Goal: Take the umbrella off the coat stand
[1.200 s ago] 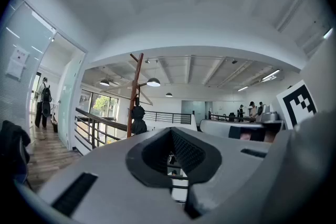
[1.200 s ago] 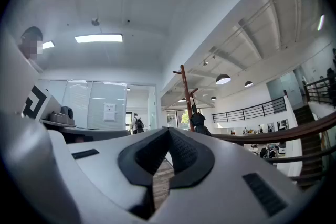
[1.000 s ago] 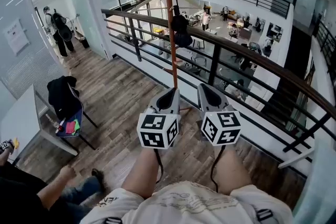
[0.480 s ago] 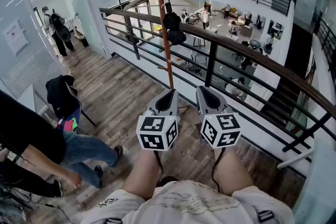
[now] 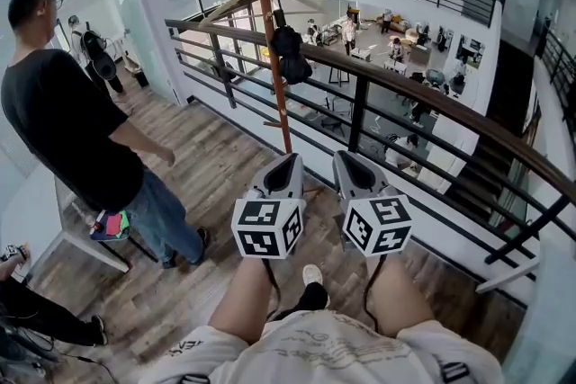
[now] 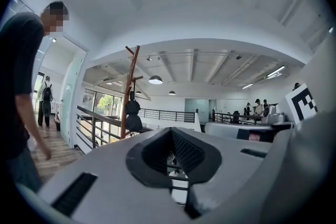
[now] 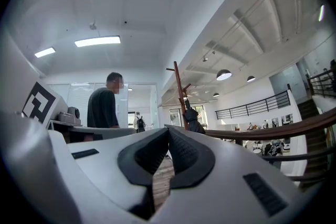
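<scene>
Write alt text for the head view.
The left gripper and right gripper point side by side toward a wooden coat stand with a black folded umbrella hanging on it, beside a balcony railing. A person in a black shirt stands at left.

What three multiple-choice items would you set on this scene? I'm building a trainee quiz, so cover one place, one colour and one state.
1. The umbrella hangs
A. on the coat stand
B. on the railing
C. on the floor

2. The umbrella is
A. red
B. black
C. yellow

3. The right claw is
A. wide open
B. shut on the umbrella
C. shut and empty

Answers:
1. A: it dangles from a peg beside the stand's brown pole.
2. B: its folded canopy looks black in every view.
3. C: in the right gripper view the pads meet with nothing between them.
</scene>
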`<state>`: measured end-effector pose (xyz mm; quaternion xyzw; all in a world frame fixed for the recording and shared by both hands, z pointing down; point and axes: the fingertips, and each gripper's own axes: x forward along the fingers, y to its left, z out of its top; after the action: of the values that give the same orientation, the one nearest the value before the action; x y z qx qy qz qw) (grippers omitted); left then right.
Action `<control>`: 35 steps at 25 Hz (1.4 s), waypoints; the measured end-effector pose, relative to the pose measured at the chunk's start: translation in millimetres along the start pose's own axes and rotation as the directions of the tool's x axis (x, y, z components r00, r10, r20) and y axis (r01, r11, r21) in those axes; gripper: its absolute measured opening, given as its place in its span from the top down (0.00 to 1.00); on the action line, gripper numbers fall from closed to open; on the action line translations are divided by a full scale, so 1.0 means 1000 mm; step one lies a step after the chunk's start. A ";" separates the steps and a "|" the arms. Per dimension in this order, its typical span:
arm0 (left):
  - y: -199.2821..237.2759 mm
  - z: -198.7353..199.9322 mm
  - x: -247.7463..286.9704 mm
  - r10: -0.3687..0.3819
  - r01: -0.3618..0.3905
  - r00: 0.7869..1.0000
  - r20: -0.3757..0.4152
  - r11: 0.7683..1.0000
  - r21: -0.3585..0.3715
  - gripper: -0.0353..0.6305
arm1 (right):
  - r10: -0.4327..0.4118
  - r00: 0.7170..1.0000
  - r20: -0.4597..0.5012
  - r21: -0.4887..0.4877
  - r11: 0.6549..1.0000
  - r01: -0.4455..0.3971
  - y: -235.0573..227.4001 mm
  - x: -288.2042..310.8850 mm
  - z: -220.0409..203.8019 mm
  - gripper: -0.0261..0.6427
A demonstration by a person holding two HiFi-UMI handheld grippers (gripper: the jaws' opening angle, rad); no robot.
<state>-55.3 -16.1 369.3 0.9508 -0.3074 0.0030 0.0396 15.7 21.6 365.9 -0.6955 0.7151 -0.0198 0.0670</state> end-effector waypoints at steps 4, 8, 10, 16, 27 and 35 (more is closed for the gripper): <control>0.001 0.004 0.023 0.000 0.000 1.000 -0.003 1.000 0.002 0.94 | 0.003 1.000 -0.002 -0.004 1.000 -0.003 -0.015 0.015 0.005 0.96; 0.012 0.002 0.043 0.001 -0.001 1.000 0.009 1.000 0.004 0.94 | 0.008 1.000 0.012 -0.015 1.000 -0.007 -0.025 0.035 0.004 0.96; 0.024 0.001 0.053 0.001 -0.001 1.000 0.015 1.000 0.004 0.94 | 0.008 1.000 0.018 -0.021 1.000 -0.008 -0.027 0.049 0.003 0.96; 0.061 0.007 0.110 0.013 -0.013 1.000 0.013 1.000 -0.007 0.94 | 0.021 1.000 0.005 -0.034 0.999 -0.021 -0.052 0.111 0.004 0.96; 0.126 0.022 0.189 0.056 -0.056 0.998 0.027 0.998 -0.006 0.94 | 0.065 0.998 0.003 -0.046 0.997 -0.065 -0.082 0.213 0.008 0.96; 0.167 0.043 0.246 0.091 -0.091 0.995 0.047 0.996 0.003 0.94 | 0.111 0.994 0.008 -0.054 0.992 -0.111 -0.106 0.283 0.024 0.96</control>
<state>46.0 -298.3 345.9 0.9356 -0.3513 -0.0168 0.0299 116.8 -262.6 335.3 -0.6563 0.7526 0.0069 0.0535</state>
